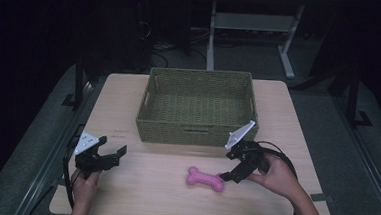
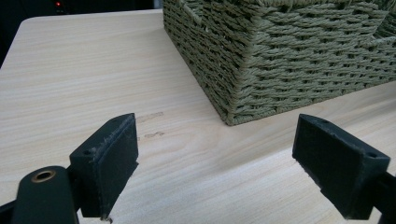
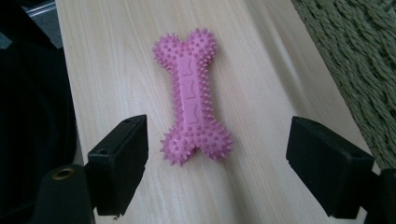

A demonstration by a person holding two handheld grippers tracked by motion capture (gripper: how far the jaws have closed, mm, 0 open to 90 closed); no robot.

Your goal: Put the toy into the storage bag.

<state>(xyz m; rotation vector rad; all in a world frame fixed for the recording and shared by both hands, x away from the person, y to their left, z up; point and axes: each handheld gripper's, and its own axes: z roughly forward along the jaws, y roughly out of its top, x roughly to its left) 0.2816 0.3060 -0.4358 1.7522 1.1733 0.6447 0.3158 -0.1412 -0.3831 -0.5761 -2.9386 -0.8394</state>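
Note:
A pink spiky bone-shaped toy [image 1: 205,179] lies flat on the wooden table [image 1: 138,189], in front of a green woven basket [image 1: 195,133]. My right gripper [image 1: 232,171] is open just right of the toy, jaws pointed at its near end. In the right gripper view the toy [image 3: 191,101] lies lengthwise ahead of the wide-apart jaws, its near end level with their tips, and my right gripper [image 3: 217,158] holds nothing. My left gripper [image 1: 114,150] is open near the table's left side. In the left gripper view my left gripper [image 2: 217,154] faces the basket's corner [image 2: 243,88].
The basket [image 1: 197,108] looks empty inside and stands at the table's middle back. Bare wood runs along the front edge and between the two grippers. Dark floor, cables and a desk frame [image 1: 253,26] lie beyond the table.

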